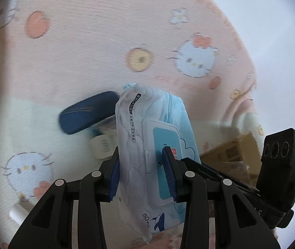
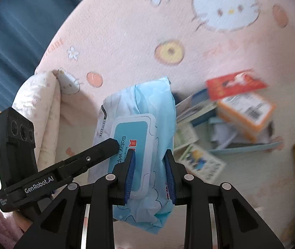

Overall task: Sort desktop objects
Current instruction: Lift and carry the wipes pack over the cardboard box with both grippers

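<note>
Nearest in both wrist views: a soft pack of baby wipes (image 1: 153,145), pinched from two sides and hanging in the air above the surface. Left hand-held gripper (image 1: 145,174) clamped on the pack's white edge and flip lid, blue pads (image 1: 114,178) pressing into the wrapper. Right hand-held gripper (image 2: 149,176) clamped on the pack's pale blue side, just beside the lid.

Advice for the carry, as a judgement: keep both grips matched in height and pace, since the wrapper is slack and likely to sag or twist if one side leads. Avoid squeezing harder near the lid, which could pop open.

Below and beyond, a pink cartoon-print cloth (image 1: 85,51) covering what looks like the bench. On it, a dark blue case (image 1: 87,114) in the left view. In the right view, a heap near the far right edge: an orange box (image 2: 245,112), a red packet (image 2: 234,84), printed cards (image 2: 201,161). Best set the pack down clear of that heap, lid up.
</note>
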Motion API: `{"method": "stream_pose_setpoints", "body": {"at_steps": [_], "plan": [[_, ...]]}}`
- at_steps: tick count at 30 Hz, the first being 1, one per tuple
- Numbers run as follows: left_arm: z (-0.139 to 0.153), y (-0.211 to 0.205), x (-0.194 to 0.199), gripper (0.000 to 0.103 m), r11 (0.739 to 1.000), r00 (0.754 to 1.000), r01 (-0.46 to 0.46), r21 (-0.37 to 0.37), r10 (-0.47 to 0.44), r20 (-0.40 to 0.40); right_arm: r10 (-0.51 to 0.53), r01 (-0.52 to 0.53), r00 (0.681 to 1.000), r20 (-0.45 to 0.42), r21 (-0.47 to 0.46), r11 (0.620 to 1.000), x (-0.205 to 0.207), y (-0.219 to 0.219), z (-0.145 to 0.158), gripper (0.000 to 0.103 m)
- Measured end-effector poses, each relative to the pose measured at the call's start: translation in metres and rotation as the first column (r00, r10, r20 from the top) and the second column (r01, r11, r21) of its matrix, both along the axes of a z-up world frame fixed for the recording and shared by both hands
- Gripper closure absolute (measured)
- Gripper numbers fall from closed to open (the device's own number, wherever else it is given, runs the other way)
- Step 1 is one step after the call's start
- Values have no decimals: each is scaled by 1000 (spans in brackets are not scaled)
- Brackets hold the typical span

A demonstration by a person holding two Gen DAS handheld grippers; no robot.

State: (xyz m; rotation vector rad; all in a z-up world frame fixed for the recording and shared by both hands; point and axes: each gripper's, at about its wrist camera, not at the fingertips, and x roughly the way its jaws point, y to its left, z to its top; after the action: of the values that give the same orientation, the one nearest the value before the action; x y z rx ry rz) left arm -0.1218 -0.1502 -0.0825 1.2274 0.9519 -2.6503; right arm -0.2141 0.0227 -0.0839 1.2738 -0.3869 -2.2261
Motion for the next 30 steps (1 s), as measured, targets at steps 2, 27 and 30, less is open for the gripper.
{"method": "stream_pose_setpoints", "body": {"at_steps": [2, 27, 30], "plan": [[8, 12, -11, 61, 1000, 1000, 26, -1, -26, -14, -25, 25, 1000, -10, -1, 1000, 2, 16, 8, 78], [64, 207, -123, 61, 948, 948, 312, -57, -315, -53, -258, 258, 966, -34, 1, 966, 0, 234, 92, 78], [64, 230, -131, 61, 942, 942, 329, -67, -332, -45, -272, 272, 962, -16, -3, 962, 1, 262, 95, 78]]}}
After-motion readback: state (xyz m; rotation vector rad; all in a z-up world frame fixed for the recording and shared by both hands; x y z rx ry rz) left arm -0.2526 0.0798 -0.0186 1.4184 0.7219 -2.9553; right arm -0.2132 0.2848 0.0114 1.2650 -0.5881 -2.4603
